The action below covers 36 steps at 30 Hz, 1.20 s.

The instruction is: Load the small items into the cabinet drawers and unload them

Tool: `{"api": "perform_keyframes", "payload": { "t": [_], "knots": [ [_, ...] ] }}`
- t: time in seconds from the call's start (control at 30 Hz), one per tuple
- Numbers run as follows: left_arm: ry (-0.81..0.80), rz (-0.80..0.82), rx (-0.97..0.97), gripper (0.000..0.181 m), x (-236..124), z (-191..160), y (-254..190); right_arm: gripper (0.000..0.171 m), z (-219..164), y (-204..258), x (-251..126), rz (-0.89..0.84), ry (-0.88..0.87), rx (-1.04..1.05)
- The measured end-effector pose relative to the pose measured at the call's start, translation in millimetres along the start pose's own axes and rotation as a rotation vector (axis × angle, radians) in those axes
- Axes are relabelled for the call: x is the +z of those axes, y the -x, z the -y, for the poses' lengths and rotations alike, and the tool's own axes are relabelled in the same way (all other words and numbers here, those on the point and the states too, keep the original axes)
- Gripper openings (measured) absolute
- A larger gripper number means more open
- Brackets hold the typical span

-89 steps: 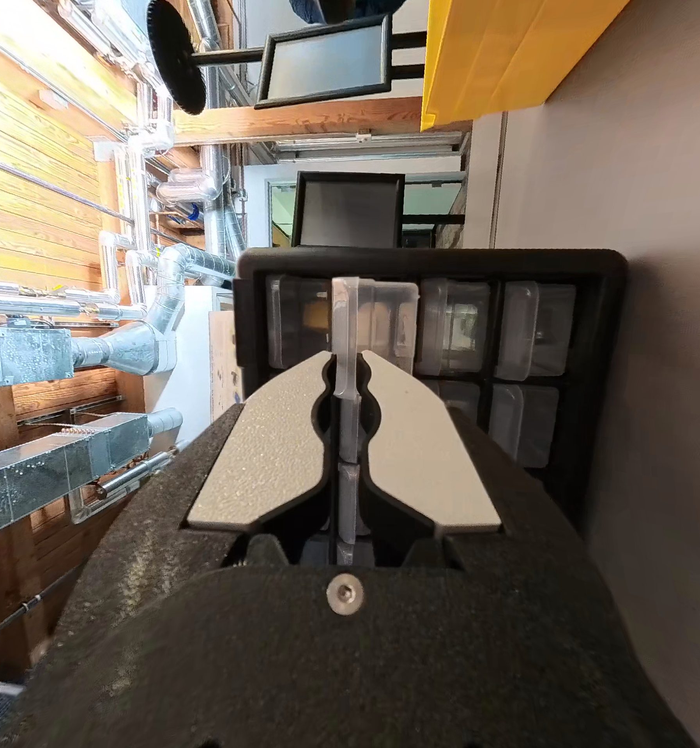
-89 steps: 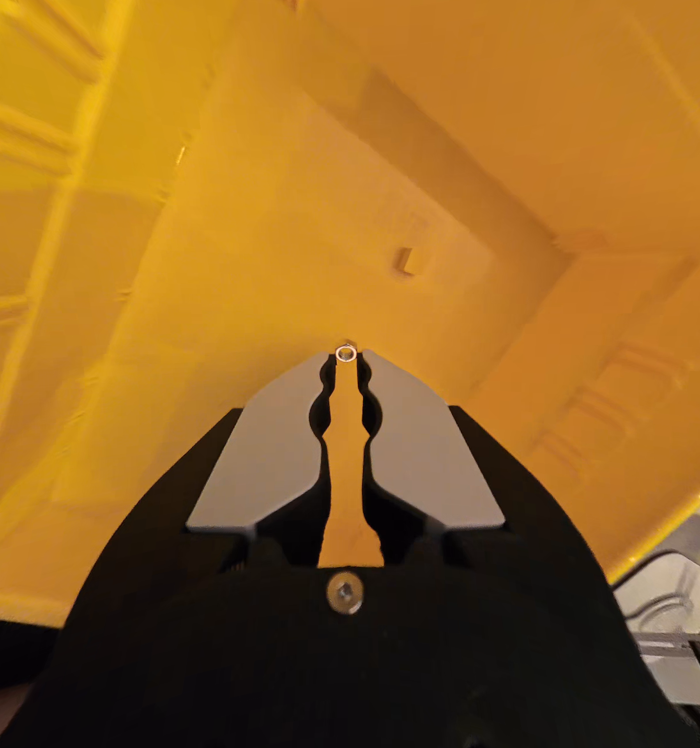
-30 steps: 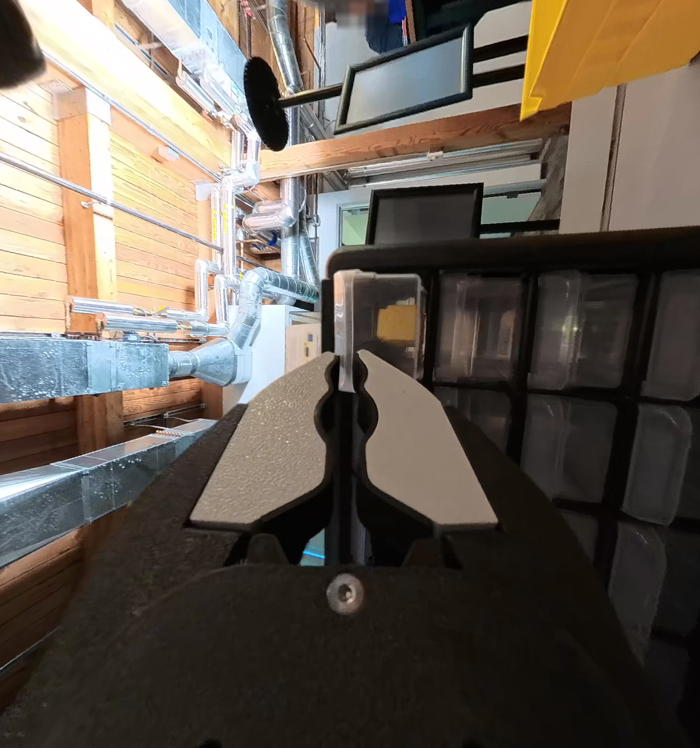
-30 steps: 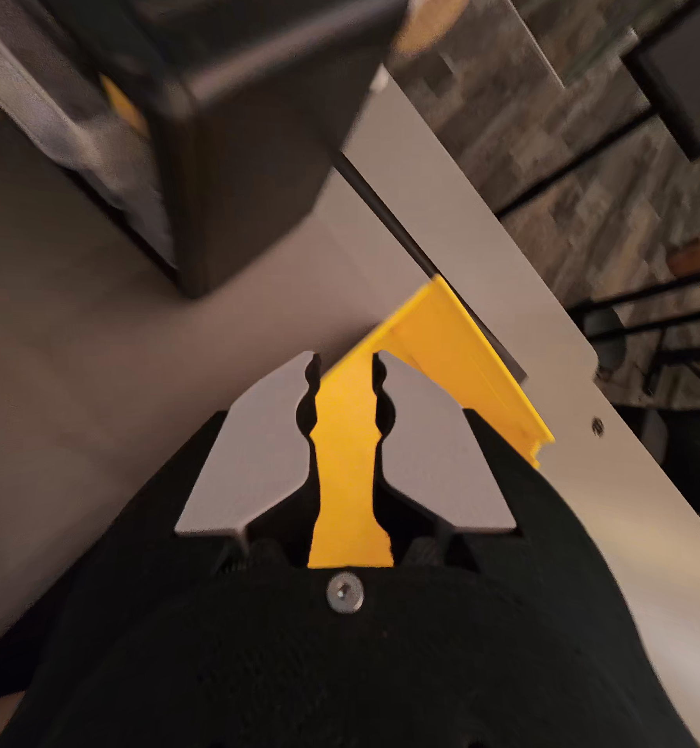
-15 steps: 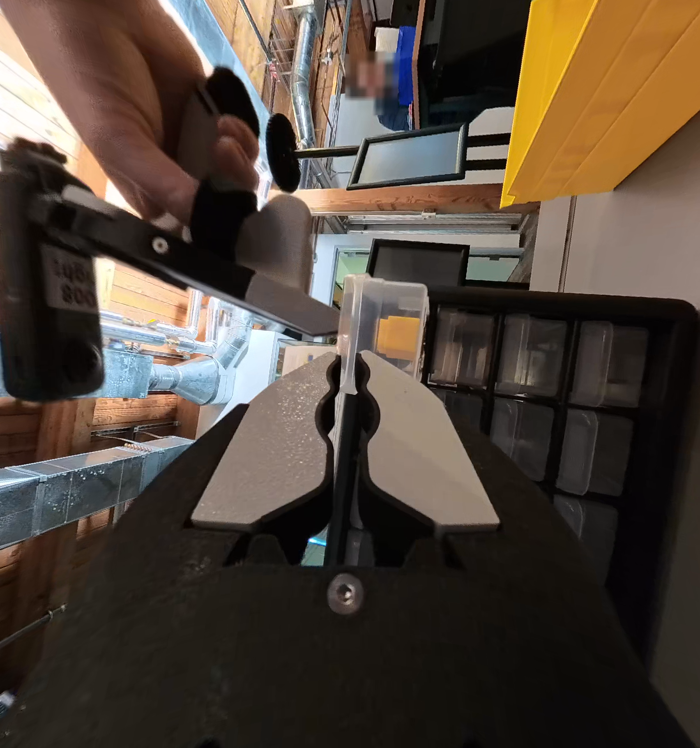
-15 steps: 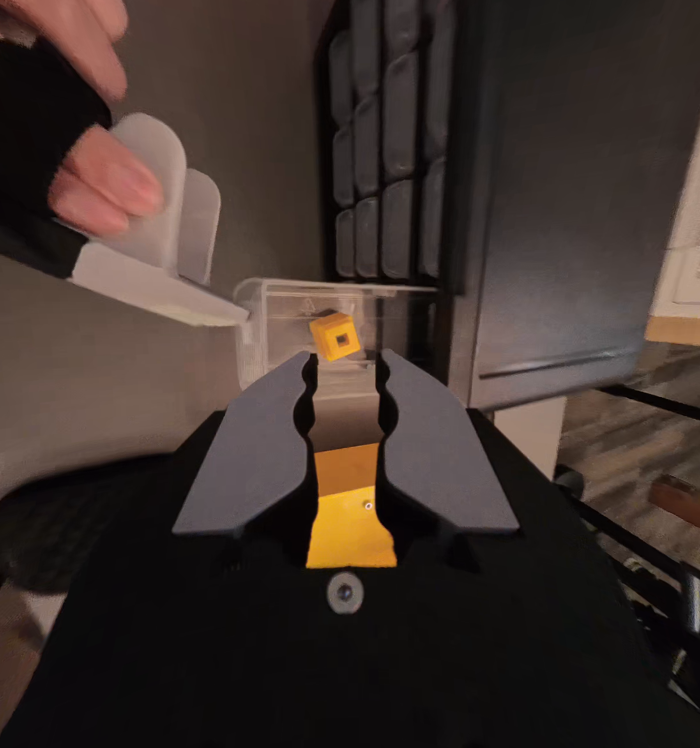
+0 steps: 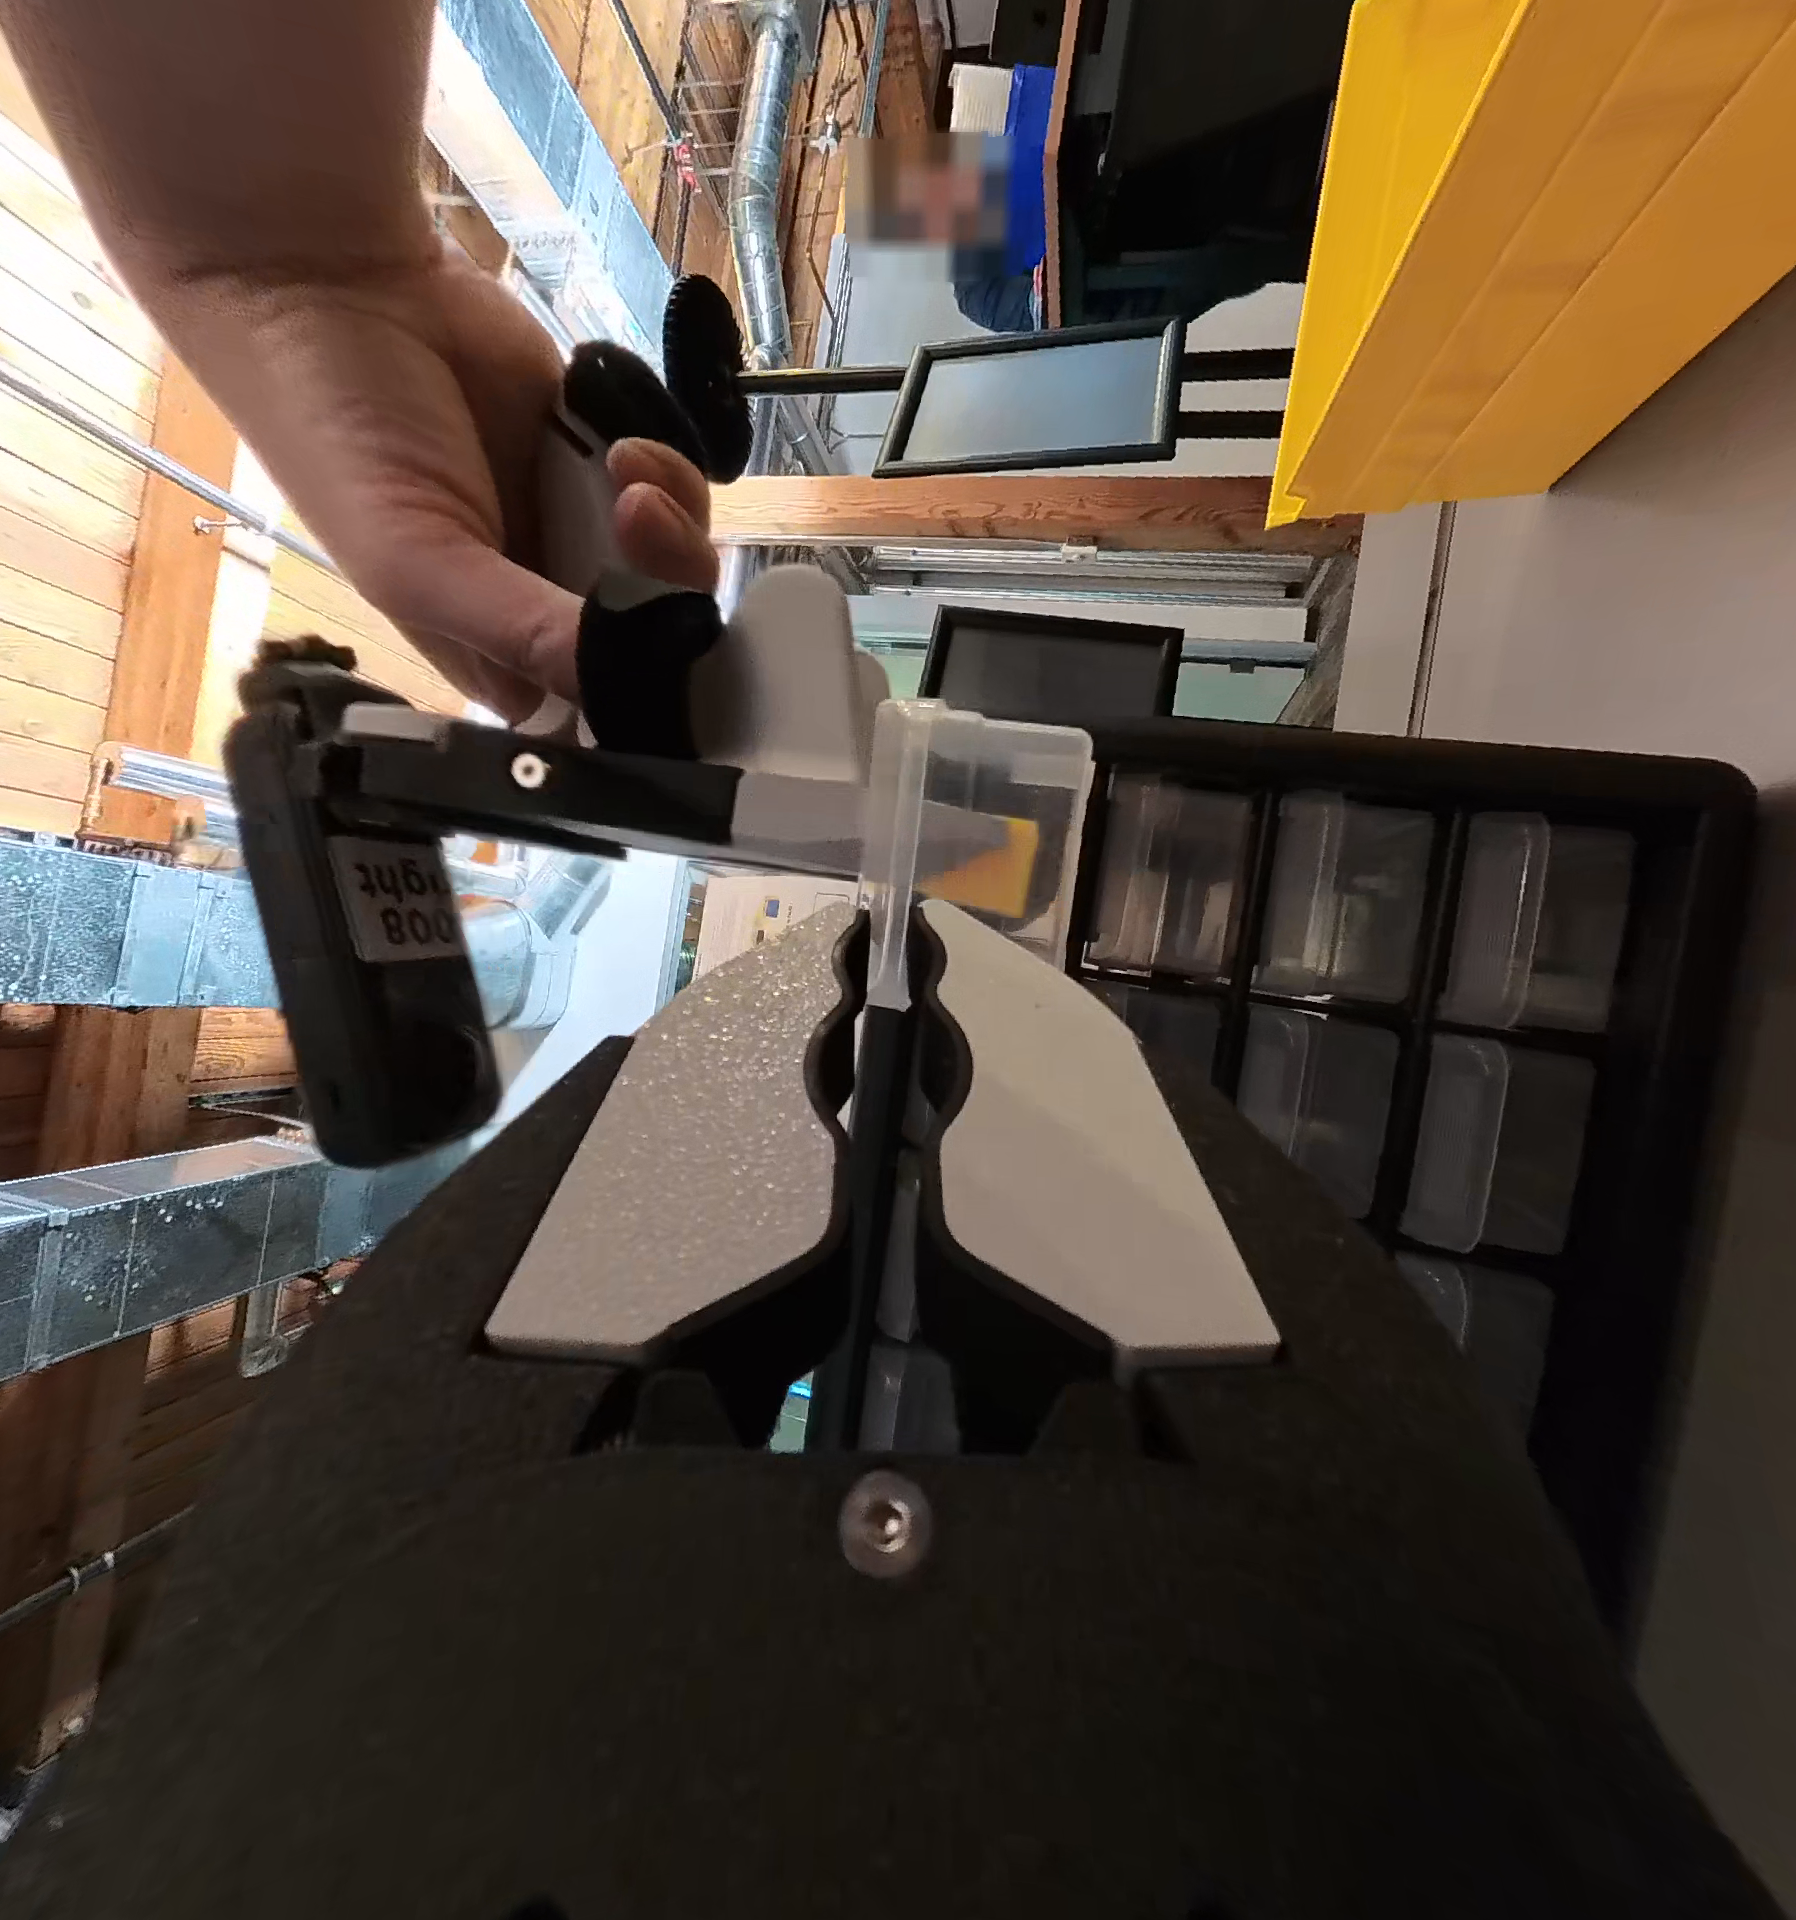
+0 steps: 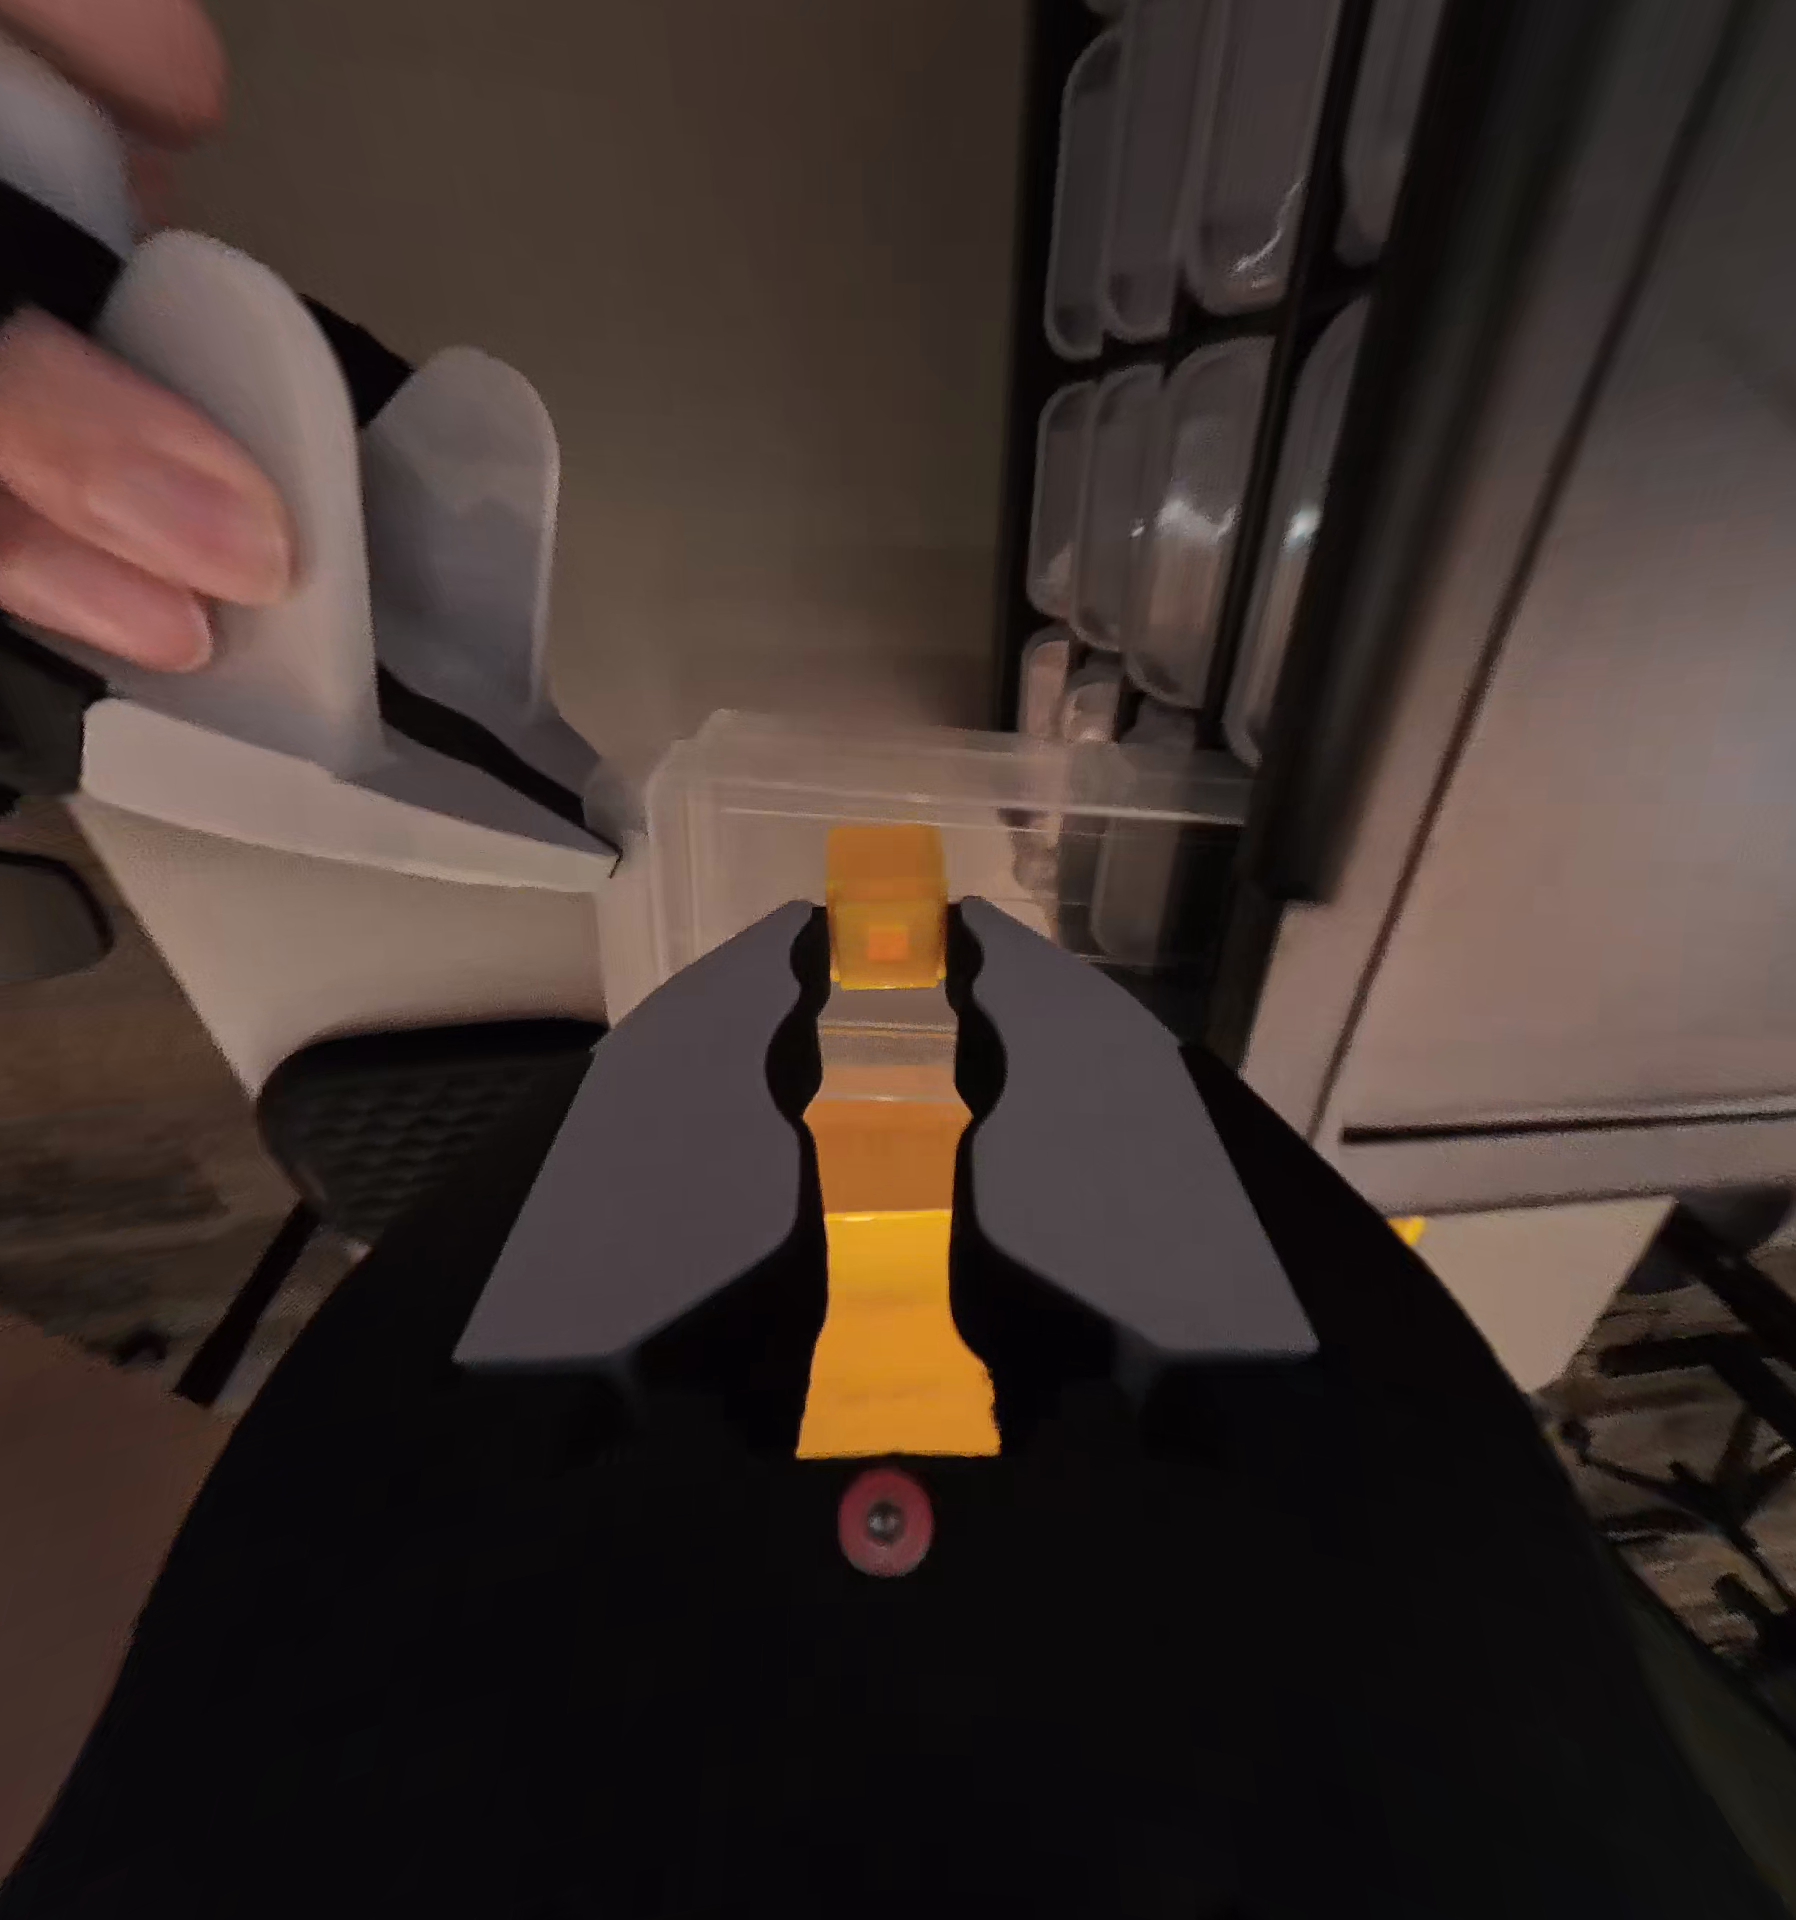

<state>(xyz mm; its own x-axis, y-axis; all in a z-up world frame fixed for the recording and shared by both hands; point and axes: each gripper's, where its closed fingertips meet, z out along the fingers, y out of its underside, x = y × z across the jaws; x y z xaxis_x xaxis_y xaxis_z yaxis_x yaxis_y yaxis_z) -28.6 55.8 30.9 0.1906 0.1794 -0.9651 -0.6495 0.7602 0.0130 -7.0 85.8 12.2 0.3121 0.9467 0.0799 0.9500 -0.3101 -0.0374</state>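
A black drawer cabinet (image 7: 1704, 1039) lies on the grey table, with one clear drawer (image 7: 987, 764) pulled out. My left gripper (image 7: 889, 925) is shut on that drawer's front tab. A yellow cube (image 7: 998, 868) sits inside the drawer. In the right wrist view my right gripper (image 8: 886, 920) reaches into the drawer (image 8: 977, 790), and its fingertips close against both sides of the cube (image 8: 886, 940). The right gripper also shows in the left wrist view (image 7: 935, 826), held by a hand (image 7: 354, 416). The left gripper (image 8: 603, 831) shows at the left of the right wrist view.
A yellow bin (image 7: 1548, 260) stands on the table (image 7: 1756, 571) beyond the cabinet, and its yellow shows under my right gripper (image 8: 894, 1351). The cabinet's other clear drawers (image 7: 1341, 883) are shut. A framed screen (image 7: 1029, 400) and a person are far behind. The gap from one gripper's tips to the other's is roughly 4 cm. The black drawer cabinet (image 7: 1704, 1039) sits 15 cm or so from the ends of my right fingers.
My right gripper left the yellow bin, swung over to the pulled-out drawer and moved down onto the cube. The cube has turned square to the fingers. My left gripper kept its hold on the drawer tab.
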Motion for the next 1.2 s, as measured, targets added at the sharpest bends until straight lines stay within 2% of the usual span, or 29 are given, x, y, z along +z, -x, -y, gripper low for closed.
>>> {"api": "perform_keyframes", "payload": {
  "t": [0.1,0.2,0.27,0.33,0.43,0.53,0.6,0.73,0.83,1.03,1.2],
  "knots": [
    [0.001,0.002,0.003,0.006,1,0,0,0.023,7,-10,-26,-0.154,-0.180,-0.007],
    [0.007,0.003,0.001,0.006,1,0,0,0.022,-4,-4,-70,-0.335,-0.430,0.045],
    [0.012,0.002,0.002,0.006,1,1,-1,0.022,-25,11,-95,-0.413,-0.628,0.107],
    [0.016,-0.003,0.011,0.006,3,2,-1,0.022,-70,11,-97,-0.488,-0.709,0.265],
    [0.042,-0.017,0.021,0.006,11,-2,-2,0.022,-156,-10,-48,-0.508,-0.617,0.573],
    [0.076,-0.045,0.021,0.007,24,-10,-5,0.022,-230,-28,26,-0.365,-0.323,0.815],
    [0.099,-0.051,0.024,0.007,34,-14,-7,0.022,-256,-38,65,-0.271,-0.204,0.924],
    [0.141,-0.060,0.060,0.006,53,-20,-12,0.022,-272,-45,125,-0.101,-0.076,0.986],
    [0.163,-0.070,0.059,0.006,63,-26,-15,0.022,-277,-44,149,-0.054,0.000,0.976],
    [0.202,-0.082,0.076,0.006,76,-37,-19,0.022,-283,-42,162,-0.020,0.055,0.988],
    [0.215,-0.080,0.096,0.007,82,-39,-21,0.025,-284,-43,163,-0.024,0.029,0.985]
  ]
}}
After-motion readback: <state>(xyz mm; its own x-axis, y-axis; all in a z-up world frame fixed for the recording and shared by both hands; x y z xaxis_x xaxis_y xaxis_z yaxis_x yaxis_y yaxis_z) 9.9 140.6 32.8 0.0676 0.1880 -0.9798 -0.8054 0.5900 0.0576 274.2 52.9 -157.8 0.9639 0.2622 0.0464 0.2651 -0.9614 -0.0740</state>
